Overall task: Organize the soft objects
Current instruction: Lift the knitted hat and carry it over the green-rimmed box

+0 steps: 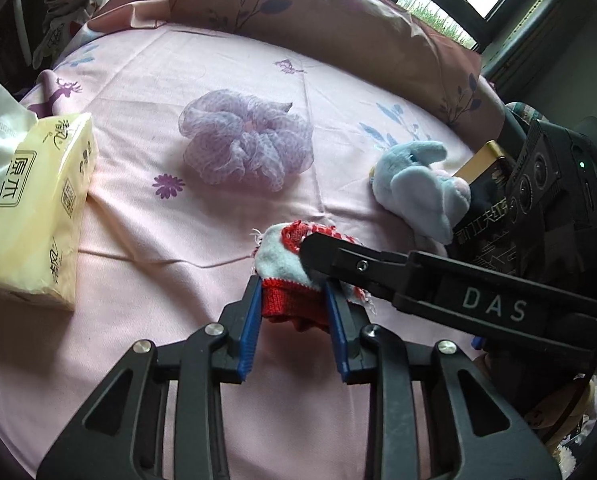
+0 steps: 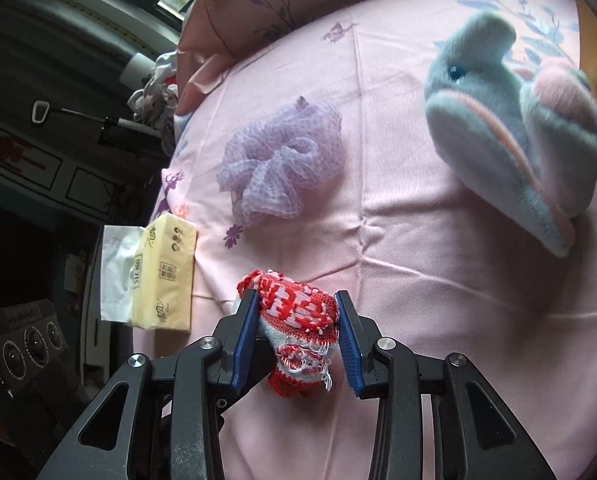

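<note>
A red and white knitted sock (image 1: pixel 288 276) lies bunched on the pink bed sheet (image 1: pixel 178 240). My left gripper (image 1: pixel 294 300) is shut on its red cuff end. My right gripper (image 2: pixel 296 312) is shut on the patterned part of the same sock (image 2: pixel 298 312); its black finger (image 1: pixel 338 252) reaches in from the right in the left wrist view. A purple mesh scrunchie (image 1: pixel 246 140) lies beyond the sock, also in the right wrist view (image 2: pixel 282 168). A blue plush dolphin (image 1: pixel 422 188) lies at the right, large in the right wrist view (image 2: pixel 518 128).
A yellow tissue pack (image 1: pixel 38 208) with a white tissue sticking out lies at the bed's left edge, also in the right wrist view (image 2: pixel 166 276). A pink floral pillow (image 1: pixel 298 16) lines the far side. A dark box (image 1: pixel 490 184) sits behind the dolphin.
</note>
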A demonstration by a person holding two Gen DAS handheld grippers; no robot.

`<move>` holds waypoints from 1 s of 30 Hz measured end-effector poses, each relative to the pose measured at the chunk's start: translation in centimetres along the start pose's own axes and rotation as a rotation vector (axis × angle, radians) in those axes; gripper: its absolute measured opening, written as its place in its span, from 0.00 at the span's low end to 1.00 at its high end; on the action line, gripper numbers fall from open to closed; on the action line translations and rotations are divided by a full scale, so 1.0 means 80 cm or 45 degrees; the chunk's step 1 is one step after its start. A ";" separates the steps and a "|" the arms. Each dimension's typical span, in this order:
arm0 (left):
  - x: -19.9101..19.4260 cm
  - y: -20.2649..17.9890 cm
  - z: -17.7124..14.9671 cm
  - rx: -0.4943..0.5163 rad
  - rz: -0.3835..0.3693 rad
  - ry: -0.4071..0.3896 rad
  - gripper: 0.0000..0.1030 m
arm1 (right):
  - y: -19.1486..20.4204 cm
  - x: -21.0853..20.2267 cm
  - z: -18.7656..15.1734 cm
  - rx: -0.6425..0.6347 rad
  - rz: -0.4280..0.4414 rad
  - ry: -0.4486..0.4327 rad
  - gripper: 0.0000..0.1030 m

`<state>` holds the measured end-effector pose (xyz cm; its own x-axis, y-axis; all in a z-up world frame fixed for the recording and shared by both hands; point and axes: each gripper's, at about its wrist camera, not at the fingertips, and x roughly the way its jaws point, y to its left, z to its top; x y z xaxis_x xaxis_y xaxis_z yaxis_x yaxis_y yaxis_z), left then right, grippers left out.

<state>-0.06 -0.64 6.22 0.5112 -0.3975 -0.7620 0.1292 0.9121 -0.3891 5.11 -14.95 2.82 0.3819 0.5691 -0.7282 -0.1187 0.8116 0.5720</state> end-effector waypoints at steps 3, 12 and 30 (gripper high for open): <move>-0.019 -0.010 0.001 0.028 -0.071 -0.099 0.27 | 0.017 -0.031 -0.001 -0.079 -0.034 -0.112 0.39; -0.073 -0.056 -0.001 0.209 -0.131 -0.405 0.27 | 0.046 -0.110 -0.006 -0.176 -0.011 -0.372 0.39; -0.064 -0.294 -0.001 0.739 -0.362 -0.419 0.27 | -0.079 -0.318 -0.051 0.075 -0.130 -0.923 0.39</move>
<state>-5.83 -20.04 19.24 0.6081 -0.6596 -0.4417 0.6785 0.7207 -0.1422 -7.57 -34.01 16.23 0.9013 0.2443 -0.3578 -0.0087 0.8359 0.5488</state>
